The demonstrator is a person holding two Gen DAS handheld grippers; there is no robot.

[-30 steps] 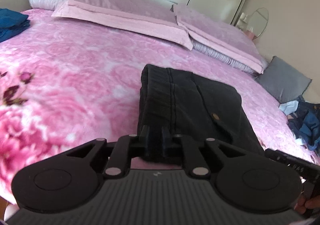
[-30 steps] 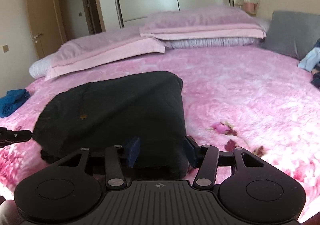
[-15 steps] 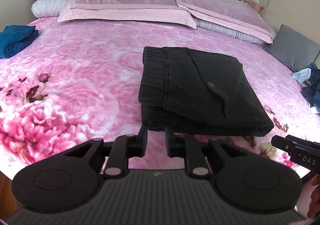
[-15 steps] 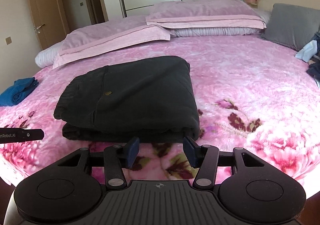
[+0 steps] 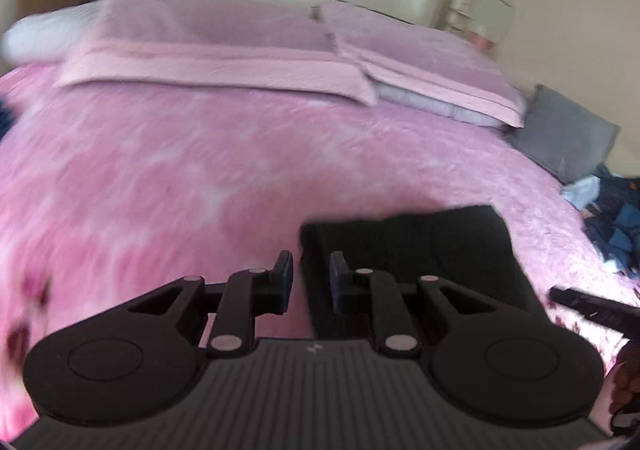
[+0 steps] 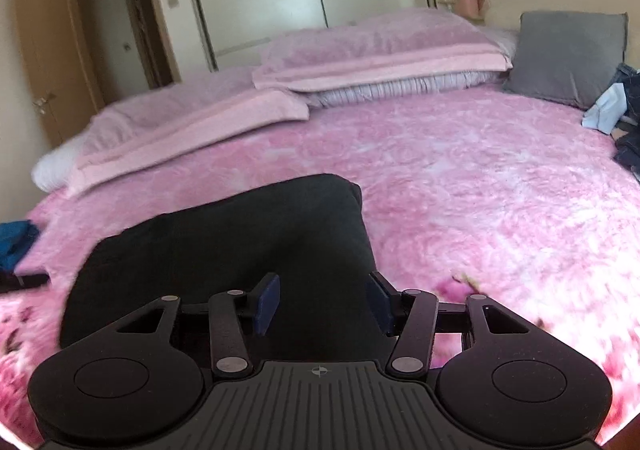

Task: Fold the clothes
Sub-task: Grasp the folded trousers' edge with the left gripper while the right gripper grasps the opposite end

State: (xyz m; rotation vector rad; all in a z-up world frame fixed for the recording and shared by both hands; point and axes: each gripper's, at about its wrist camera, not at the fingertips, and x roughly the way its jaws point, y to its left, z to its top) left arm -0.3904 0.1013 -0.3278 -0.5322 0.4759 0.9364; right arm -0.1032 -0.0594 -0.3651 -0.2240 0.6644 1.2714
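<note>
One pink floral bed point(image 6: 460, 178), folded black garment point(image 6: 248, 242) lying flat on its near part, right hand-held gripper point(image 6: 323, 302) spread wide over garment, left hand-held gripper point(image 5: 310, 282) released at garment's near-left corner, empty.

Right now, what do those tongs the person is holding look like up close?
Both are matte black plastic. The left tongs and right tongs each have two jointed link arms with silver pivot pins, blue pads on the fingers, two round discs, and a ribbed grey plate with a small emblem.
</note>
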